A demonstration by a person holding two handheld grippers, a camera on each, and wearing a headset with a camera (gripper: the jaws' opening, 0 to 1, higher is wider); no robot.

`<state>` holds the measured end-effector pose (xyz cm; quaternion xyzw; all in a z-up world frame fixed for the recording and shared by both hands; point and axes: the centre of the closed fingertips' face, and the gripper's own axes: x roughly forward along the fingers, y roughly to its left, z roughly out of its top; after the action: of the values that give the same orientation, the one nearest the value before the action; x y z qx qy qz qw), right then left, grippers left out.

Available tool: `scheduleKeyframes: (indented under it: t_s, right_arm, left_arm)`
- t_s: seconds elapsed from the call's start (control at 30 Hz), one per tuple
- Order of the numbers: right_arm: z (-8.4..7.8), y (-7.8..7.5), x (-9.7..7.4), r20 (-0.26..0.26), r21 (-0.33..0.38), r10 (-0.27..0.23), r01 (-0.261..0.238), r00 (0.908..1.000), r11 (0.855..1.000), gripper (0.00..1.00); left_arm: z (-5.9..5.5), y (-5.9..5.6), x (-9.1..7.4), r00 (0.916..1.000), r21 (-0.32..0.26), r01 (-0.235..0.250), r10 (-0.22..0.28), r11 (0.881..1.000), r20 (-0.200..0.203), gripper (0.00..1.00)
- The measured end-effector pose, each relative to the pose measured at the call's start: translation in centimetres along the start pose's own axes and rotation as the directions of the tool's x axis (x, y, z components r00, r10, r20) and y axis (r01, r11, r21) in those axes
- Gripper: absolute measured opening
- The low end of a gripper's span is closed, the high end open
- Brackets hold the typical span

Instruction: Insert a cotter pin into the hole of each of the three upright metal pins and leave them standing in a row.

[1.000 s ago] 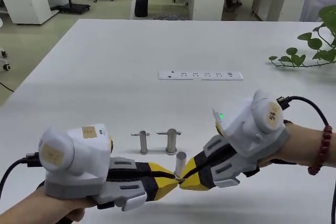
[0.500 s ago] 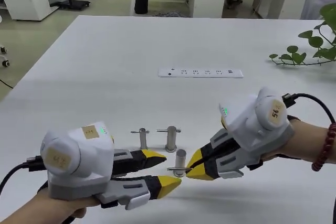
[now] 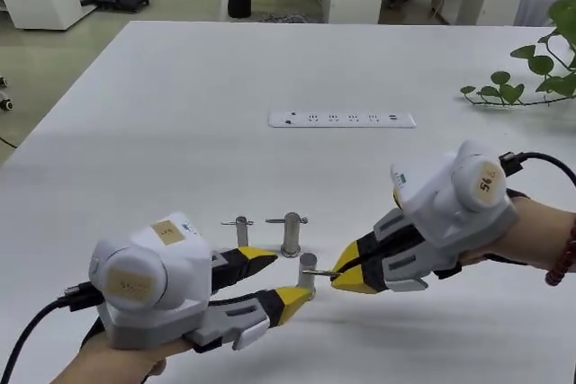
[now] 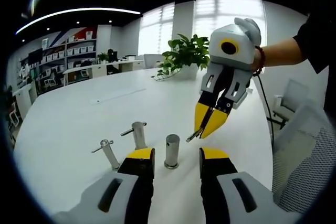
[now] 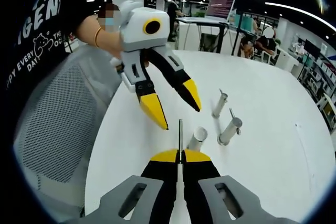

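Three upright metal pins stand near the table's front. The left pin (image 3: 241,231) and middle pin (image 3: 291,235) each carry a cotter pin through the top. The third pin (image 3: 308,274), nearest me, has none. My right gripper (image 3: 345,278) is shut on a thin cotter pin (image 3: 317,272), whose tip points at the third pin's top from the right. My left gripper (image 3: 283,278) is open, its jaws on either side of the third pin (image 4: 171,150) without touching it. The right gripper view has the cotter pin (image 5: 180,135) sticking out of my right gripper (image 5: 180,155) beside the bare pin (image 5: 198,138).
A white power strip (image 3: 342,120) lies mid-table behind the pins. A leafy plant (image 3: 531,78) reaches in at the right edge. The white table (image 3: 180,114) stretches wide beyond; desks and chairs stand on the floor behind it.
The left gripper has opened and drawn back from the spot where both tips met. The right gripper keeps the cotter pin and now holds it level by the third pin's top.
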<state>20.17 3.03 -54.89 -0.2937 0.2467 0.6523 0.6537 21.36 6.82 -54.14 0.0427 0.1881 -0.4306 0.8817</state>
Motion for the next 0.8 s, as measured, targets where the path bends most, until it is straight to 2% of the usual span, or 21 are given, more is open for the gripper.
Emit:
scheduleKeyframes:
  t_s: [0.2,0.37,0.57,0.8]
  right_arm:
    - [-0.7,-0.4,-0.2,-0.010,0.001,-0.009,0.009,0.9999,1.000,0.00]
    - [-1.1,-0.6,-0.3,-0.016,0.010,-0.011,0.011,0.9998,1.000,0.00]
    - [-1.8,-1.1,-0.4,-0.028,0.014,-0.016,0.016,0.9995,1.000,0.00]
    - [-2.8,-1.5,-0.3,-0.049,0.016,-0.020,0.021,0.9986,1.000,0.00]
  left_arm:
    - [-0.7,0.0,1.1,0.9989,0.030,-0.030,0.031,0.999,-0.036,0.31]
    - [-1.4,0.5,2.1,0.9957,0.031,-0.070,0.072,0.997,-0.059,0.30]
    - [-2.0,0.7,3.2,0.9927,0.032,-0.087,0.089,0.996,-0.081,0.27]
    - [-2.3,0.9,3.9,0.9907,0.037,-0.101,0.104,0.994,-0.088,0.23]
